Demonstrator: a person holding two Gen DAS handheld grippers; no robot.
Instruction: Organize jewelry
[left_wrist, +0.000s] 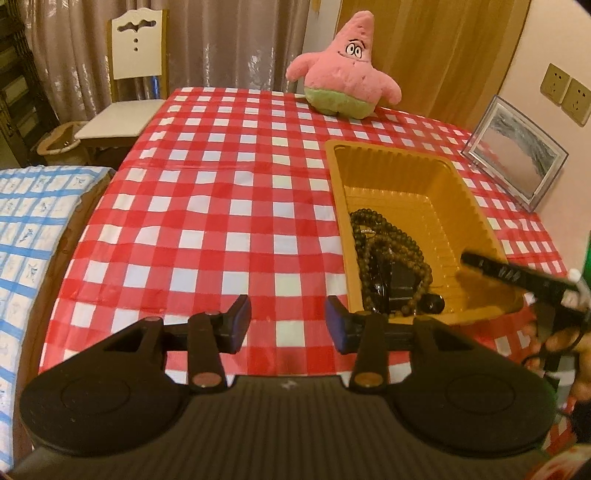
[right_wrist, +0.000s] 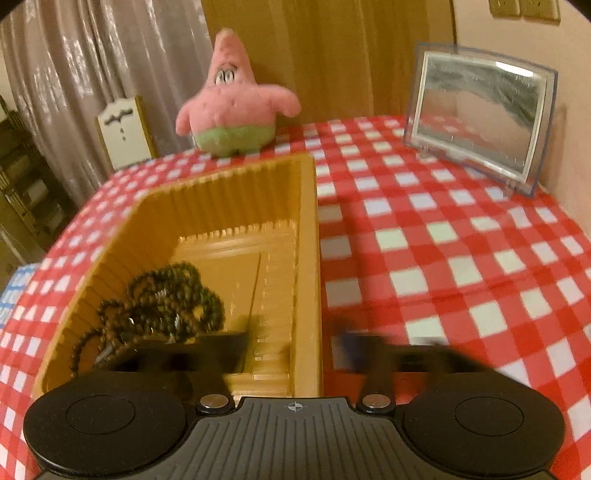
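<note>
The yellow tray (left_wrist: 400, 173) stood on the red-and-white checked tablecloth (left_wrist: 221, 206), and in it lay the bead necklaces (left_wrist: 391, 254), tangled in a dark heap with some black pieces against the near wall on the side toward the left hand. From the left gripper (left_wrist: 288, 325) the heap lay at about one o'clock, just beyond its right finger; its jaws stood partly apart over bare cloth with nothing between them. In the right wrist view the right gripper (right_wrist: 291, 350) straddled the tray's right wall, its jaws blurred but spread wide and empty, one finger inside the tray and the other outside over the cloth; the beads (right_wrist: 162, 306) lay at about ten o'clock from it, close to the inner finger. The heap had no clear long axis, though it stretched loosely along the tray's length, away from both cameras. I judged the right gripper the nearer, being already over the tray, so any further sorting would probably fall to it. No loose jewelry showed on the cloth in either view. At twelve o'clock, on the table's far edge, sat a pink star plush toy (left_wrist: 345, 70), with a clear standing frame (left_wrist: 517, 155) at two o'clock, a white chair (left_wrist: 135, 70) and pale curtains (left_wrist: 229, 40) behind.
</note>
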